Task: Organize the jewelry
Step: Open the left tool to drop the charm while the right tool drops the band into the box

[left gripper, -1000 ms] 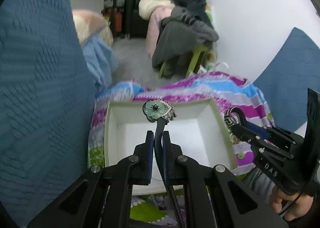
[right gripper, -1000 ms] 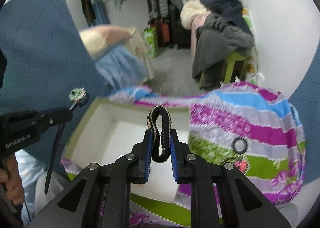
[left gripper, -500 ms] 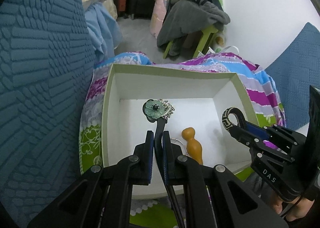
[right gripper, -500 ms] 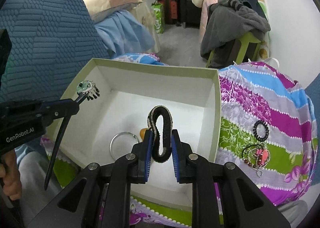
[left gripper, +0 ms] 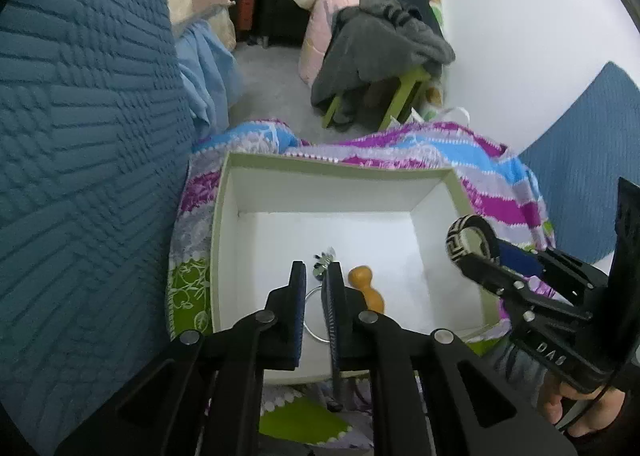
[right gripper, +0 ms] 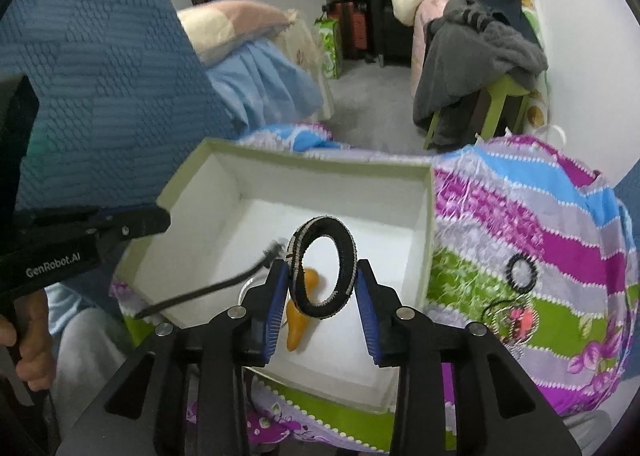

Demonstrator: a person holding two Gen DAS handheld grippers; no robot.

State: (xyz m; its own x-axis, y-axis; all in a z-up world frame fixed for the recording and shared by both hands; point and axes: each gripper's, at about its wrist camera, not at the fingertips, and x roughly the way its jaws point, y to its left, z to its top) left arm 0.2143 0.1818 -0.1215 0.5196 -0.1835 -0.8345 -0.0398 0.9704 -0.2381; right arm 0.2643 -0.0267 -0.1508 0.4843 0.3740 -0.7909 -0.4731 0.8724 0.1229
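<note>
Both jaws have just been opening over the box (right gripper: 224,184). Right gripper (right gripper: 320,288): band (right gripper: 322,274) is sitting between its jaws, springing round. Left gripper (left gripper: 317,280): narrow gap, hair stick (right gripper: 208,290) is dropping ahead of it. Advice: keep opening low inside the walls, then lift straight out.

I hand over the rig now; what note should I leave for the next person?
Left gripper: fingers have just been opening; hairpin loose, blurred, seems to drop into white box.
Right gripper: fingers have just been opening over the box; black hair band between them, touching both.
In box: orange gourd piece, silver ring.
Left to do: release the band; black hair tie and pink ornament lie on striped cloth.
</note>
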